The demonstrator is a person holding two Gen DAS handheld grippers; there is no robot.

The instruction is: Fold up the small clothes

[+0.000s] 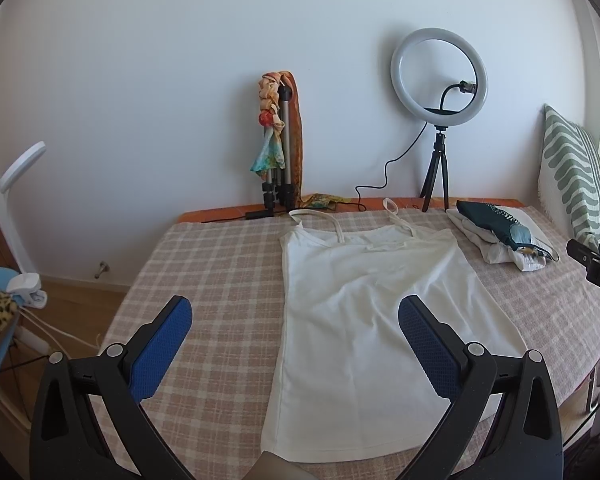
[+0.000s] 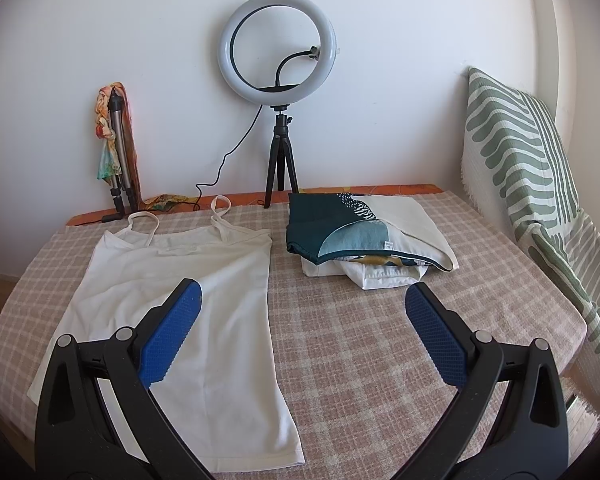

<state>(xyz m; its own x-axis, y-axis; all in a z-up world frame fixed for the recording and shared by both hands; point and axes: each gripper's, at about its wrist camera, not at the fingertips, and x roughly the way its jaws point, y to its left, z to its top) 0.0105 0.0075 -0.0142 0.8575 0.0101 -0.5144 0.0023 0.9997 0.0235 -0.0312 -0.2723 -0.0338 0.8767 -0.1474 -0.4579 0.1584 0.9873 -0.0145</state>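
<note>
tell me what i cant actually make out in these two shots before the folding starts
- White camisole: the left wrist view hides its near right hem corner behind the left gripper.
- Folded pile: the teal printed piece covers the lower garments, so their count and kind are unclear.
- Right gripper: in the left wrist view only a black part shows at the right edge.

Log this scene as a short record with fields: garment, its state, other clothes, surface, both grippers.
garment: white camisole
state: spread flat, unfolded, straps toward the wall
other clothes: folded stack, to the camisole's right, apart from it
surface: checked cloth
left gripper: open, holding nothing, above the camisole
right gripper: open, holding nothing
background: ring light on a tripod by the wall
</note>
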